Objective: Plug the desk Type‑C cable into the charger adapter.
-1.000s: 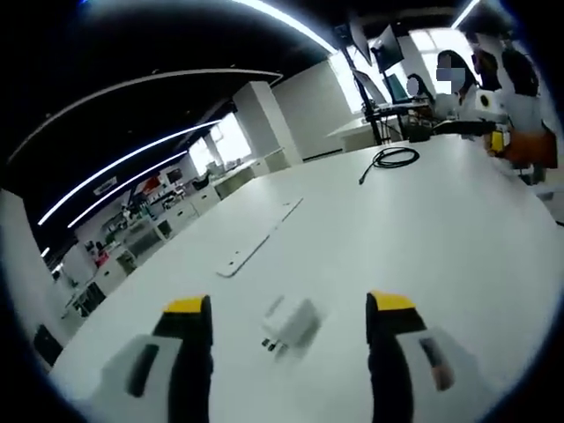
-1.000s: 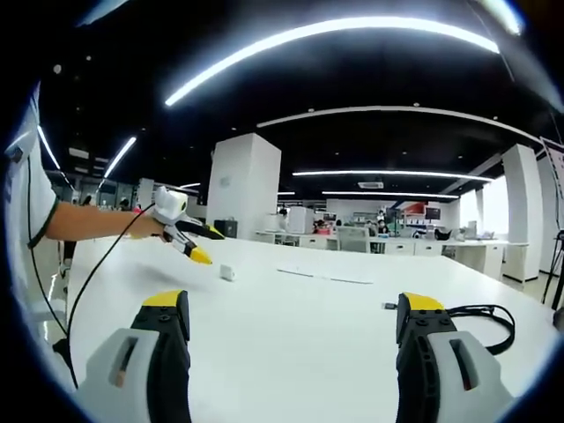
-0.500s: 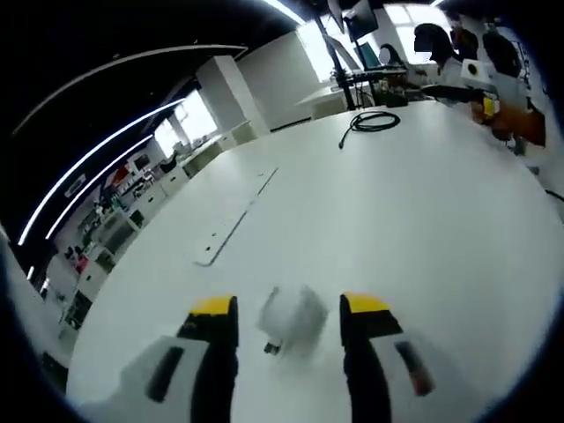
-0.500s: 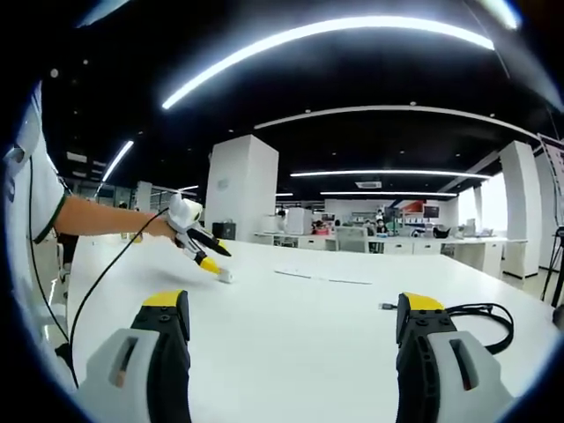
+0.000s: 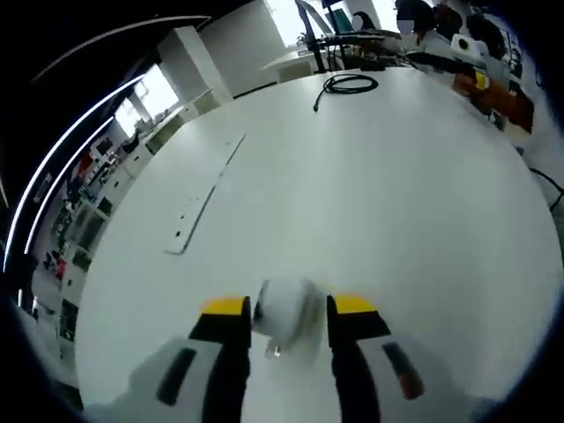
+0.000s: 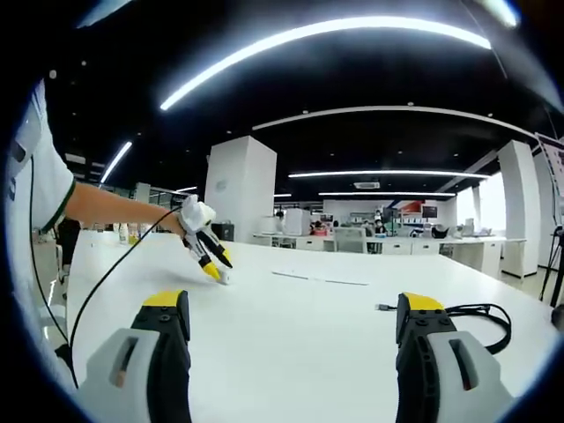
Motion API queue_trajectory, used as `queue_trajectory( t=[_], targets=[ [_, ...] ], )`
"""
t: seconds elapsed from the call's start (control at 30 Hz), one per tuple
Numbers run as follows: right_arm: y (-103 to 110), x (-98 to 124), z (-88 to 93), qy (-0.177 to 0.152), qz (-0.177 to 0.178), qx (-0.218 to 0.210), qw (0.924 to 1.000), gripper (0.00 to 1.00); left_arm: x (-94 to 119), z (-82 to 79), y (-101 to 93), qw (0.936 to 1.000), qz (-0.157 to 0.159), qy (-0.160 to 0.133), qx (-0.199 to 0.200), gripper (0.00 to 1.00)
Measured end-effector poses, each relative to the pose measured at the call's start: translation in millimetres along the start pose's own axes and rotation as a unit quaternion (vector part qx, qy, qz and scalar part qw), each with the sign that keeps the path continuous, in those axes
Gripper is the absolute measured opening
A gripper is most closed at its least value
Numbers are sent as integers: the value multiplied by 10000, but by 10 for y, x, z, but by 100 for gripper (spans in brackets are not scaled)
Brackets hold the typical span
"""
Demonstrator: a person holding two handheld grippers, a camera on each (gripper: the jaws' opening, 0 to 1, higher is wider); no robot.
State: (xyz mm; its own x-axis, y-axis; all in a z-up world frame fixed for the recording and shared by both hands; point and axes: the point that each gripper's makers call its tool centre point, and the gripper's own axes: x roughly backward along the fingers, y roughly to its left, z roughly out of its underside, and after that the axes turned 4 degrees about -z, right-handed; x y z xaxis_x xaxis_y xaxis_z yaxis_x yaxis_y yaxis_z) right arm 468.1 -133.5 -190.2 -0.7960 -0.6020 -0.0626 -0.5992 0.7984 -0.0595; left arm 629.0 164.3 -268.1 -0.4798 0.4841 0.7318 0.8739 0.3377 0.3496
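The white charger adapter [image 5: 284,308] lies on the white table [image 5: 379,203], its prongs pointing toward the camera. My left gripper [image 5: 288,307] has its yellow-tipped jaws pressed against the adapter's two sides. In the right gripper view this left gripper [image 6: 214,269] points down at the table on the far left, held by a person's hand. The black Type-C cable [image 5: 348,84] lies coiled at the table's far end. Its coil [image 6: 480,317] and plug end [image 6: 383,307] sit just beyond my right gripper [image 6: 295,308], which hovers open with nothing between its fingers.
A thin flat strip [image 5: 201,201] runs along the table's middle, also seen as strip [image 6: 322,279]. People and monitors [image 5: 423,31] stand at the far end near an orange object [image 5: 498,92]. A black lead [image 6: 97,282] hangs from the person's arm [image 6: 106,211].
My left gripper moved forward and down onto the adapter and its jaws narrowed until they touch its sides. The right gripper stayed still and open.
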Motion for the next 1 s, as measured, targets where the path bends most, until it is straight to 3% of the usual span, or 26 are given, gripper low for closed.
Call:
queue_trajectory(
  t=[0.23,0.3,0.4,0.47,0.83,1.0],
  targets=[
    [7,-5,11,23,-6,-16,10000,99,-51,-16,36,9996,157,198,-148,28],
    [15,-9,11,21,-18,-15,10000,99,-68,1,8,9980,293,390,-392,28],
    [41,-19,25,45,-40,-7,10000,99,-84,-6,29,9966,428,579,-388,26],
    [55,-25,38,50,-57,-36,10000,99,-94,-29,-54,9950,564,707,-420,26],
    [54,-45,50,77,-105,-25,9999,99,-166,117,114,9845,1081,1228,-630,25],
    [36,-37,43,73,-77,-16,9999,99,-207,142,198,9809,1163,1428,-631,25]
  ],
)
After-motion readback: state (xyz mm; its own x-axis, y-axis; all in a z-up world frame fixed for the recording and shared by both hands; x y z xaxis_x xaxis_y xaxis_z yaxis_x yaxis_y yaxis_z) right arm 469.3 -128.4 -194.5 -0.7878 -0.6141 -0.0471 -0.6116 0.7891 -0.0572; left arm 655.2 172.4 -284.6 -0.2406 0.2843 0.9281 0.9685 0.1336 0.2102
